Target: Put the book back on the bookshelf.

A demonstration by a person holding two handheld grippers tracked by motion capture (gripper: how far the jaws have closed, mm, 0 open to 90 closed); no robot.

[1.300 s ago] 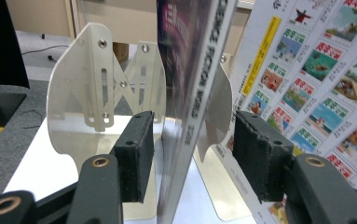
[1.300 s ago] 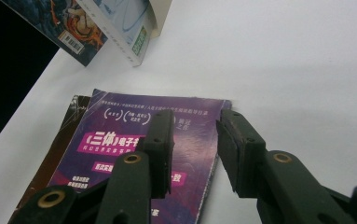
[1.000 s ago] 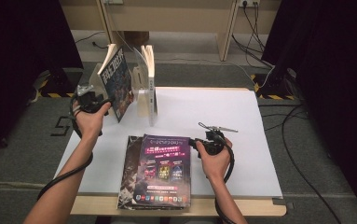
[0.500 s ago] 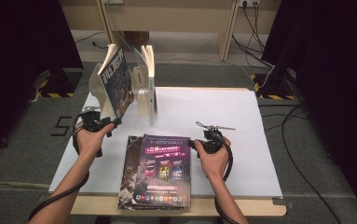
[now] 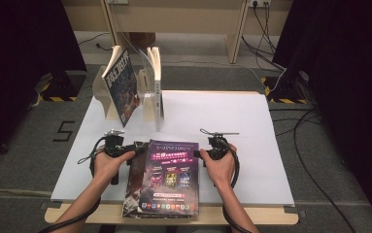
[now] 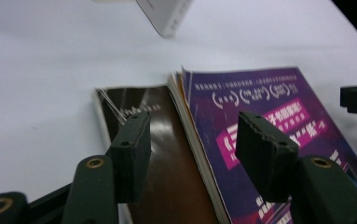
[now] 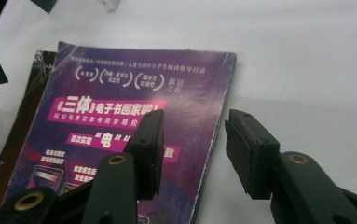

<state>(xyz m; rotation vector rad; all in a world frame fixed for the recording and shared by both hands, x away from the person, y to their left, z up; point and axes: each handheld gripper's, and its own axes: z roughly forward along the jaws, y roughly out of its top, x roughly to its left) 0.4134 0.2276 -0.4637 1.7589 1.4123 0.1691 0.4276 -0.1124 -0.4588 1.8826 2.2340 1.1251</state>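
High view, left claw (image 5: 125, 151) lowered beside magazines (image 5: 166, 177)

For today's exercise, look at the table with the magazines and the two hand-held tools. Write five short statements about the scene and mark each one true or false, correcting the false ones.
1. The purple magazine lies on top of a brown one. True.
2. The left tool is clamped on the purple magazine. False: its jaws stand open.
3. Books stand upright in a holder at the table's far side. True.
4. The right tool holds a book. False: open, empty.
5. The table cover is black. False: white.
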